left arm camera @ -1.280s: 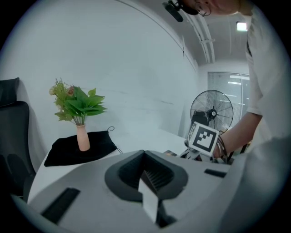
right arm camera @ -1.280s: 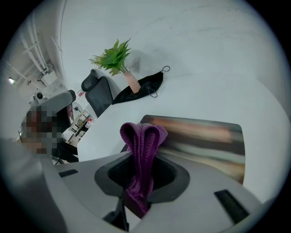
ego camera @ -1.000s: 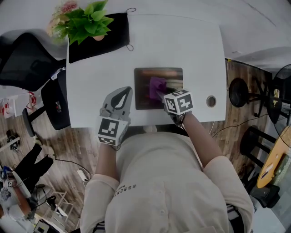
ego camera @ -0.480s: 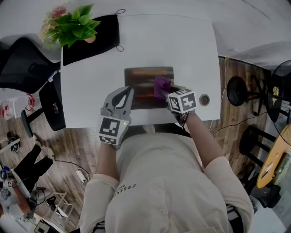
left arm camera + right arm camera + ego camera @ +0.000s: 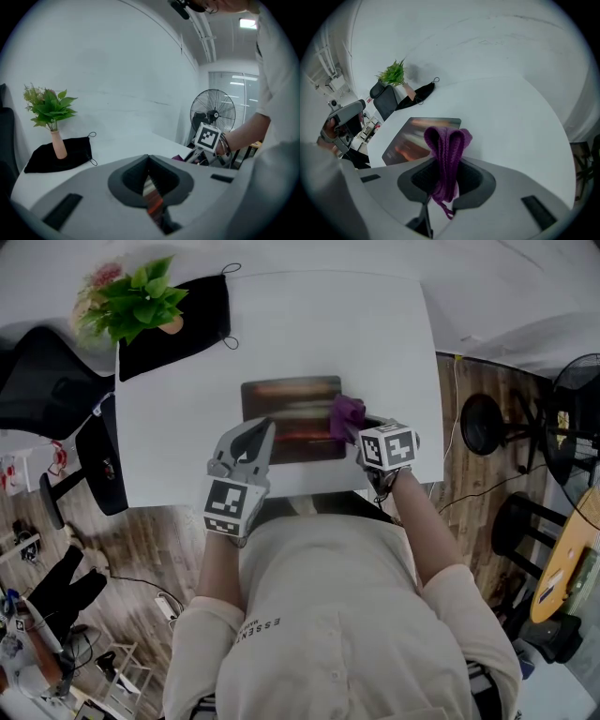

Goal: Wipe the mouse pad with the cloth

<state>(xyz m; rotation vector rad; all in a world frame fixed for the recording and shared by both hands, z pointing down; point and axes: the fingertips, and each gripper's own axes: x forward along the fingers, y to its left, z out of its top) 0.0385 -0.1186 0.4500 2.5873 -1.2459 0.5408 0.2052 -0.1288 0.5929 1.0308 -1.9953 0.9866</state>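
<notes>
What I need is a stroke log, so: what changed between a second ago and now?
The right claw, shut on the purple cloth, dragged it rightward from the middle of the mouse pad to its right edge. Nothing was picked up or let go. The left claw stayed by the pad's near left corner.

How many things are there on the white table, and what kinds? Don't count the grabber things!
Mouse pad: 1
Purple cloth: 1
Black cloth: 1
Plant in a vase: 1
Total: 4
</notes>
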